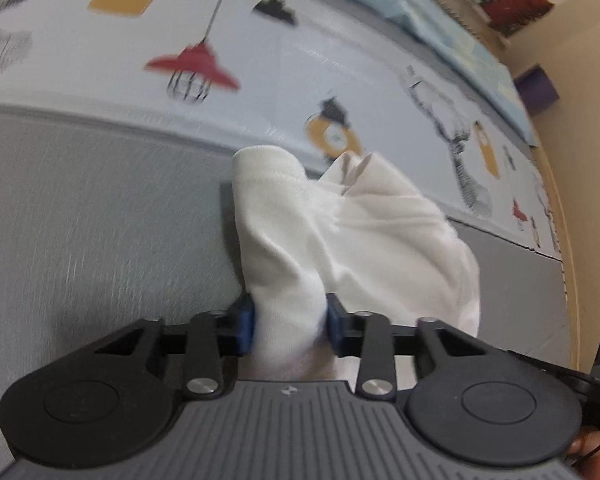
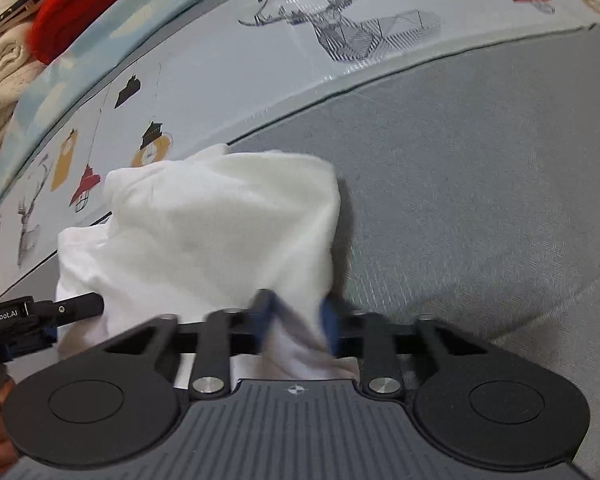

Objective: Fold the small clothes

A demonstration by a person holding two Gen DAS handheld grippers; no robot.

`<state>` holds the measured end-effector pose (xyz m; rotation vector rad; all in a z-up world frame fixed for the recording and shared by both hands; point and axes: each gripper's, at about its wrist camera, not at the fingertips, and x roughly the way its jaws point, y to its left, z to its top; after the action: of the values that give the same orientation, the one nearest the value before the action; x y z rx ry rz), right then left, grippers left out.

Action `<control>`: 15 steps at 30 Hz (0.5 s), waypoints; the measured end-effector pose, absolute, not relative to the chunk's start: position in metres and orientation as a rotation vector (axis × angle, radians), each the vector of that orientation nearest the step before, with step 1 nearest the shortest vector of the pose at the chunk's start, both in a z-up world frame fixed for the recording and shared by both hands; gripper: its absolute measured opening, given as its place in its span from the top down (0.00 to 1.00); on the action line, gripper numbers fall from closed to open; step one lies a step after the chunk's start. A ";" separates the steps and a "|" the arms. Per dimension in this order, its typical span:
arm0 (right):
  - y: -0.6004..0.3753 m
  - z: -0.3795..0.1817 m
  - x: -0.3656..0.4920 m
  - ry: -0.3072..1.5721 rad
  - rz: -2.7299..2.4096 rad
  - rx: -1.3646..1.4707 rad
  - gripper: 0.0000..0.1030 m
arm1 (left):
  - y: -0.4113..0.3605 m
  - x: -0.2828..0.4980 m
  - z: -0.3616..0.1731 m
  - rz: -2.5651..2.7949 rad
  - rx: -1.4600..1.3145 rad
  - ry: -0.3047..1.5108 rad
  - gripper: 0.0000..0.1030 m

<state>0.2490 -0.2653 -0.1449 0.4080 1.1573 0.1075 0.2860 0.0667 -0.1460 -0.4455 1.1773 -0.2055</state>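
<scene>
Both claws are pinching the white garment (image 1: pixel 340 232) now, left claw (image 1: pixel 290 322) and right claw (image 2: pixel 296 320) each clamping a near corner, cloth drooping over the grey mat (image 2: pixel 480 200). Shallow bites are risking a slip, spoiling the fold.

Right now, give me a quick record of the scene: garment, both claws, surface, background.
garment: white cloth, bunched, held at two points
left claw: closed on the cloth, fabric between the blue pads
right claw: closed on another part of the same cloth
surface: grey mat
behind: printed sheet with lamps and deer
fold: not yet made
</scene>
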 end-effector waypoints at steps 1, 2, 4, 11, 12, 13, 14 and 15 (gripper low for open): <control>-0.265 -0.144 0.249 1.150 0.108 0.415 0.91 | 0.065 0.286 -0.139 -0.210 -0.412 1.141 0.67; -0.266 -0.142 0.249 1.132 0.103 0.428 0.93 | 0.063 0.286 -0.129 -0.211 -0.383 1.087 0.67; -0.267 -0.126 0.248 1.003 0.112 0.477 0.93 | 0.067 0.284 -0.101 -0.232 -0.373 0.915 0.66; -0.254 -0.095 0.242 0.764 -0.008 0.371 0.54 | 0.106 0.281 -0.093 -0.069 -0.445 0.872 0.26; -0.254 -0.097 0.243 0.771 -0.008 0.374 0.54 | 0.109 0.282 -0.100 -0.080 -0.475 0.916 0.26; -0.255 -0.097 0.243 0.774 -0.004 0.367 0.54 | 0.110 0.282 -0.107 -0.100 -0.495 0.962 0.26; -0.254 -0.097 0.243 0.776 0.000 0.355 0.54 | 0.111 0.283 -0.112 -0.115 -0.505 1.000 0.26; -0.254 -0.098 0.243 0.787 0.008 0.348 0.54 | 0.112 0.281 -0.121 -0.117 -0.511 1.045 0.26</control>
<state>0.2426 -0.2541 -0.0975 0.3477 0.7871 0.0078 0.2814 0.1118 -0.1206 -0.5106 1.0455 -0.1171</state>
